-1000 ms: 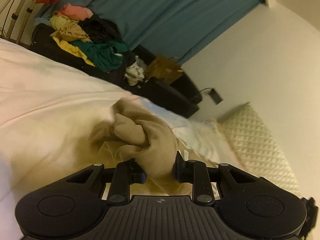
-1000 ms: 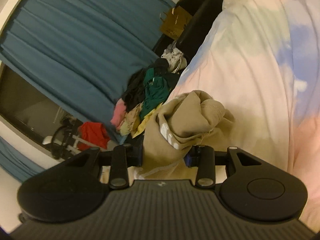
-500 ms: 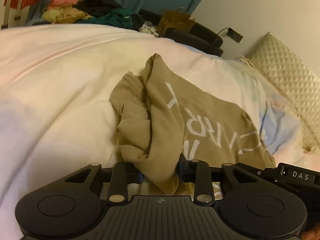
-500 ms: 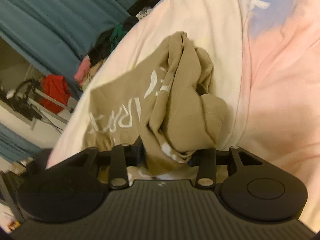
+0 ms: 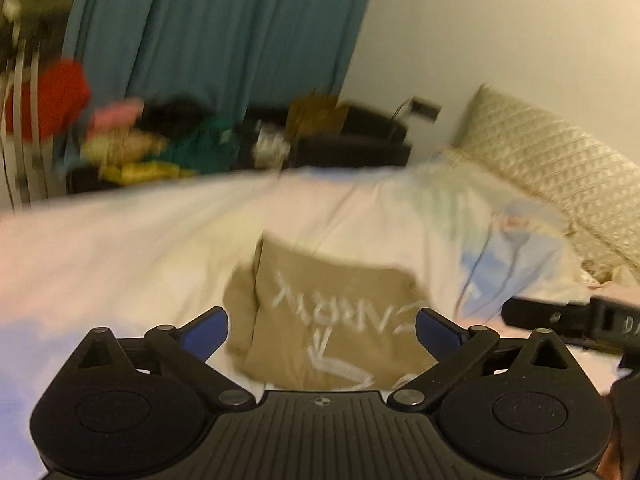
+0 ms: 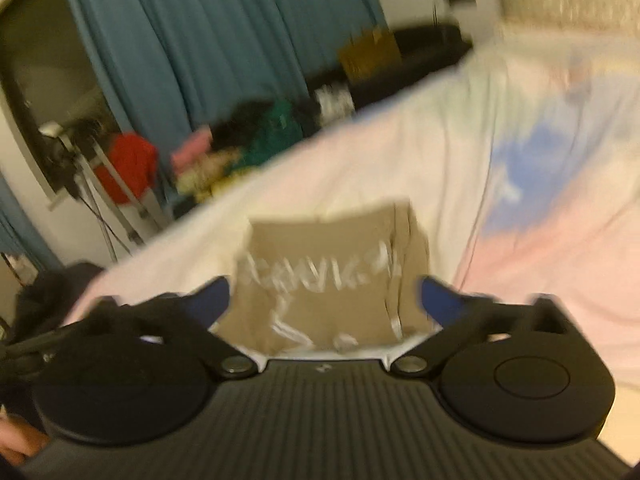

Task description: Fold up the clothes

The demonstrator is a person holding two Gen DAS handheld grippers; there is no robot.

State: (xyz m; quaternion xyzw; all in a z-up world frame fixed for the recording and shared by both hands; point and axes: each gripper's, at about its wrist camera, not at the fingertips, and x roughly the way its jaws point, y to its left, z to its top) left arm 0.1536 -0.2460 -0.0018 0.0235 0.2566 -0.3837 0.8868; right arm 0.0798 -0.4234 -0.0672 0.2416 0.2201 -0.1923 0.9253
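A tan shirt (image 5: 332, 316) with white lettering lies folded into a rough rectangle on the pale bedspread (image 5: 120, 256). My left gripper (image 5: 322, 330) hovers just in front of it, jaws opening wide, blue pads (image 5: 208, 328) clear of the cloth. In the right wrist view the same tan shirt (image 6: 332, 276) lies ahead of my right gripper (image 6: 324, 300), whose jaws are also opening wide with nothing pressed between the pads (image 6: 438, 300). The right gripper's black body (image 5: 576, 316) shows at the right edge of the left wrist view. Both views are motion-blurred.
A heap of mixed clothes (image 5: 160, 148) sits on dark luggage beyond the bed, before a teal curtain (image 5: 216, 28). A quilted cream pillow (image 5: 560, 176) lies at the right. A red garment (image 6: 128, 164) hangs on a rack at left.
Both grippers held bunched parts of the tan shirt, laid it down on the bed, then opened wide and drew back. The shirt now lies flat and free.
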